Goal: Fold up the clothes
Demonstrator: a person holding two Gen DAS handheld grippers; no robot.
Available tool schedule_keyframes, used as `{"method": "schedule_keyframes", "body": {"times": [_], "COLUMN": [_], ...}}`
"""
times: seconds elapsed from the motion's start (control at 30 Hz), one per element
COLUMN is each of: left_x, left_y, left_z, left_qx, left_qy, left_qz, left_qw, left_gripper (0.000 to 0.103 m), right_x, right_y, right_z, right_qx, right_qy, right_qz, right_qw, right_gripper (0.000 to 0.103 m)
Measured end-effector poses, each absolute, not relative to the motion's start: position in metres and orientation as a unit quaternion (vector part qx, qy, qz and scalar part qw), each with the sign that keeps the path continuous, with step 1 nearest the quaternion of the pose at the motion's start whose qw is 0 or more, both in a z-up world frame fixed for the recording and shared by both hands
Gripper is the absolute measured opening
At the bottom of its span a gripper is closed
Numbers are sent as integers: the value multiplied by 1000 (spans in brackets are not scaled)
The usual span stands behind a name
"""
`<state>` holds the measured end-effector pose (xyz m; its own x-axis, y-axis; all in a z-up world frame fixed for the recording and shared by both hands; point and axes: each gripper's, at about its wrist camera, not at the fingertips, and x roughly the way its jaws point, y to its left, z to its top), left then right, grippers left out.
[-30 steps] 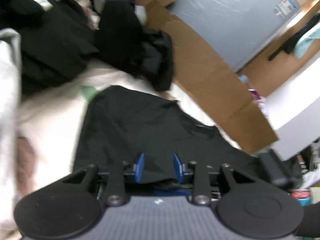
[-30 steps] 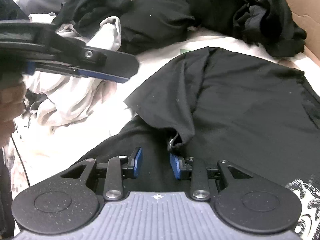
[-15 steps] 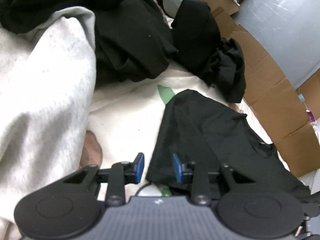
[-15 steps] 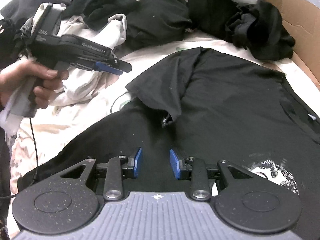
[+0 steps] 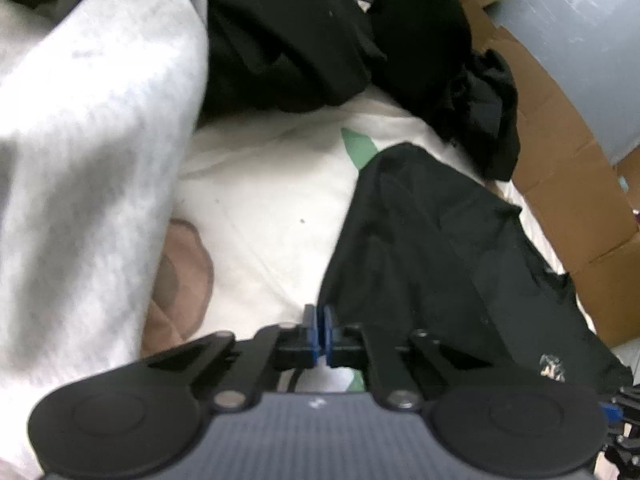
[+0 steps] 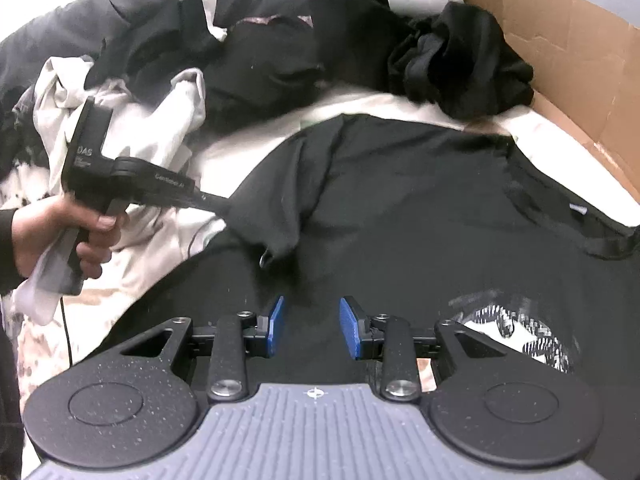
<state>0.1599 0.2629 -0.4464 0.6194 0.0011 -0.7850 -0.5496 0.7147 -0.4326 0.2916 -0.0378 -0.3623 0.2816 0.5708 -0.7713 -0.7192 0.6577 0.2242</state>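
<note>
A black T-shirt (image 6: 420, 208) with a white print (image 6: 512, 328) lies spread on a cream sheet (image 5: 260, 208). One sleeve (image 6: 272, 208) is folded over its body. My left gripper (image 5: 319, 332) is shut, its blue pads pinching the corner of that sleeve. In the right wrist view a hand (image 6: 60, 232) holds the left gripper (image 6: 222, 202), with its tip at the sleeve's edge. My right gripper (image 6: 312, 328) is open over the middle of the shirt, with only flat cloth below its pads.
A heap of dark clothes (image 6: 280, 60) lies behind the shirt. A bulky light grey garment (image 5: 80, 140) fills the left. Brown cardboard (image 6: 560, 60) borders the right side, with a grey-blue panel (image 5: 580, 40) beyond it.
My left gripper came down to the sleeve's corner and closed on it. My right gripper drew back along the shirt, still open, so the white print came into view.
</note>
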Motion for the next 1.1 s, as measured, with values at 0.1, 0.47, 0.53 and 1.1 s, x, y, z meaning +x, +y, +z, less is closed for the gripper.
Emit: {"method": "schedule_keyframes", "body": {"times": [0.1, 0.47, 0.53, 1.1], "left_x": [157, 177, 182, 234], "left_y": [262, 246, 239, 214], "left_z": [-434, -380, -372, -353], "left_qx": [-336, -345, -347, -362], "left_qy": [395, 361, 356, 340], "left_qz": [155, 105, 93, 22], "left_qw": [841, 860, 863, 868], "left_gripper": [1, 1, 1, 1], "right_x": [296, 302, 305, 336], "right_y": [-32, -6, 1, 51], "right_z": [-359, -341, -332, -332], "right_qx": [-85, -72, -58, -47], "right_qy": [432, 408, 404, 389], "right_qz": [409, 429, 433, 398], "right_qw": [799, 803, 804, 829], "right_gripper": [37, 39, 43, 61]}}
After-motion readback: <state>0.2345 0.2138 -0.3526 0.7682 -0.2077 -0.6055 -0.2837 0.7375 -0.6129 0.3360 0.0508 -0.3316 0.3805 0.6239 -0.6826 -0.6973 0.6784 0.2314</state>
